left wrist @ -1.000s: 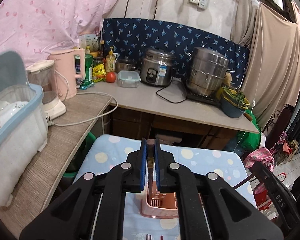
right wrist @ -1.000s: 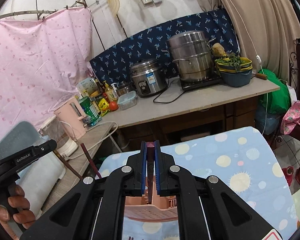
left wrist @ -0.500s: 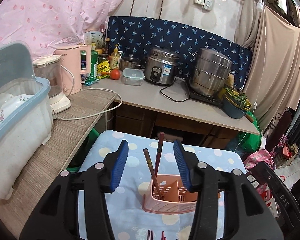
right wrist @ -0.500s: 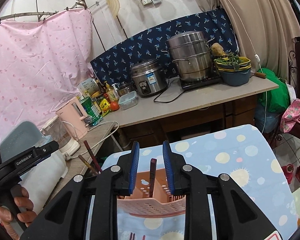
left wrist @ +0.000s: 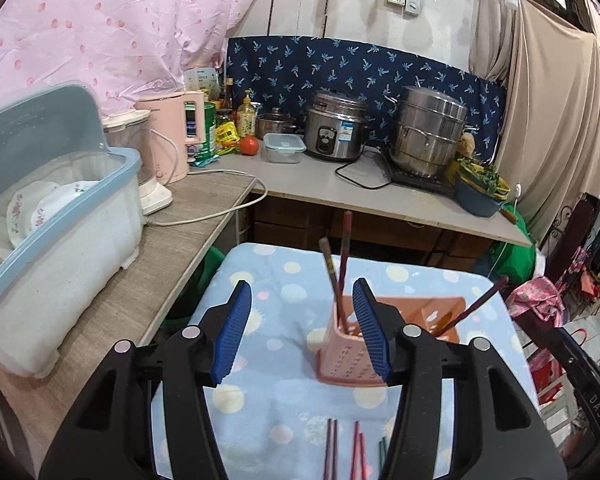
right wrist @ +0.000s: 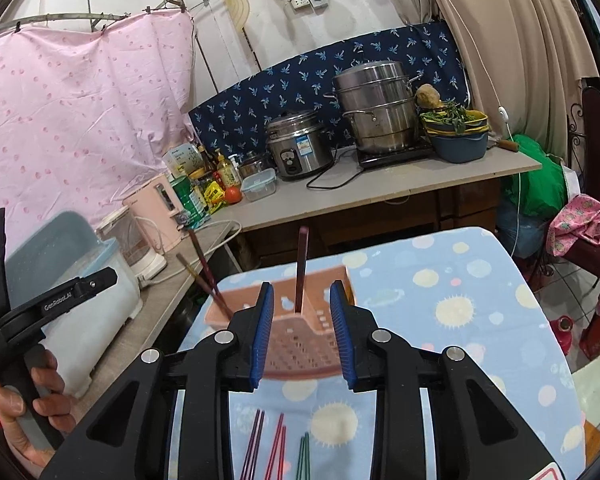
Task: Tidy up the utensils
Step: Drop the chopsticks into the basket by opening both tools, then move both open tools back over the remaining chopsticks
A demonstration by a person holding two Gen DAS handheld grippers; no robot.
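Chopsticks [right wrist: 278,450] lie in pairs at the counter's [right wrist: 480,300] near edge, pointing toward the basket [right wrist: 300,320], just under both wide-open, empty claws, left claw [left wrist: 300,330] and right claw [right wrist: 302,332].

Three dark red chopsticks [right wrist: 301,266] stand in one pink perforated utensil basket [right wrist: 300,344]: two [left wrist: 336,268] lean together at its left end, one at its right. Six more chopsticks lie on the dotted cloth in three pairs: one purple pair [right wrist: 254,442], one red pair [right wrist: 278,446], one green pair [right wrist: 303,456]. Two grippers are in view, the left [left wrist: 300,330] and the right [right wrist: 302,330], each with two blue-padded fingers.
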